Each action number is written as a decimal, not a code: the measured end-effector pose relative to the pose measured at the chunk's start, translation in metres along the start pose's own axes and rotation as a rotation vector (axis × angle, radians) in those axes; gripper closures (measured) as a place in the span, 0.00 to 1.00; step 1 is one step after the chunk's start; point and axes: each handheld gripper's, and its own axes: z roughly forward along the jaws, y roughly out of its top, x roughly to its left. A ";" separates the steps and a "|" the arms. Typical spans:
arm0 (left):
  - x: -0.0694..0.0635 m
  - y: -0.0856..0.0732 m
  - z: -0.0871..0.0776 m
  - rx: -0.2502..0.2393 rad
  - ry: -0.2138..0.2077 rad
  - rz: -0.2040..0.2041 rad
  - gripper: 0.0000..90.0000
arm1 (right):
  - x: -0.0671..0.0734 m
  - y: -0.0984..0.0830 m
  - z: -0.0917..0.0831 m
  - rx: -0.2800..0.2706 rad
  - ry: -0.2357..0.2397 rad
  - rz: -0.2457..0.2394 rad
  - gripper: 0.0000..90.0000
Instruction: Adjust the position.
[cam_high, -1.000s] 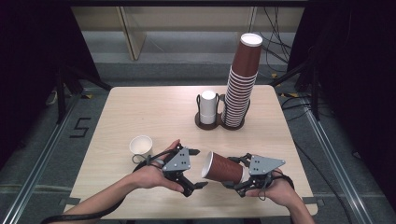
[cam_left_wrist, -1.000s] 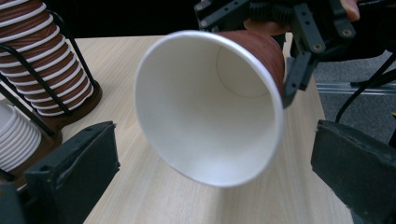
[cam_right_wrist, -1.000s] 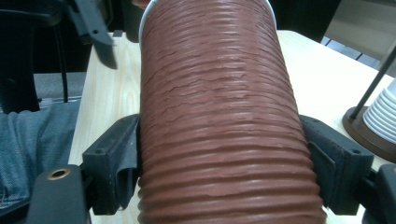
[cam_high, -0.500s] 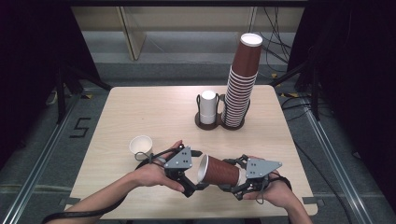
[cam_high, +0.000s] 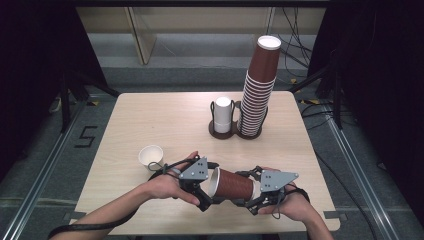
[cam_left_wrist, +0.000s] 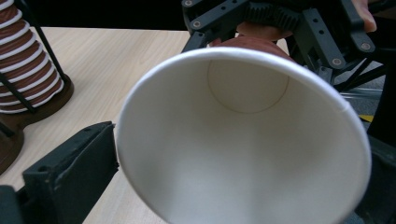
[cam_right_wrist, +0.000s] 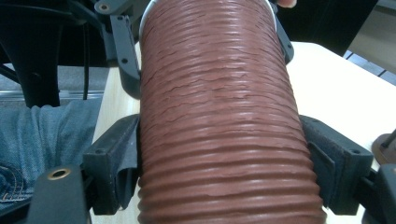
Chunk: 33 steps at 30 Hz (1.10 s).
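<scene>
The right hand-held gripper, low and right of centre in the high view, has its jaws clamped on the ribbed wall of a brown paper cup near the base; its own view shows both pads pressed against the cup's sides. The cup lies level above the near part of the desk, long axis running left to right in the frame, white mouth toward the left hand-held gripper. That one sits right at the rim: in its own view its jaws stand spread, one to each side of the cup's open mouth, the left one touching or almost touching the rim, while the other is too cut off to judge. So the cup bridges the two hands, with the left one nearest the mouth.

Outward, a small white cup stands upright just beyond the left hand. Well apart at upper centre, the tall cup stack and a white cup in a holder leave the middle of the desk free for moving.
</scene>
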 end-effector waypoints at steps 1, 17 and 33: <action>0.000 0.000 0.000 0.000 0.000 0.000 0.00 | 0.000 0.000 0.000 0.000 0.000 0.000 0.24; -0.001 0.000 0.005 0.000 -0.013 0.000 0.00 | 0.000 0.005 0.007 -0.007 0.022 -0.015 0.24; -0.003 0.001 0.001 -0.008 -0.020 0.033 0.07 | -0.003 0.003 0.009 -0.002 0.049 -0.001 0.23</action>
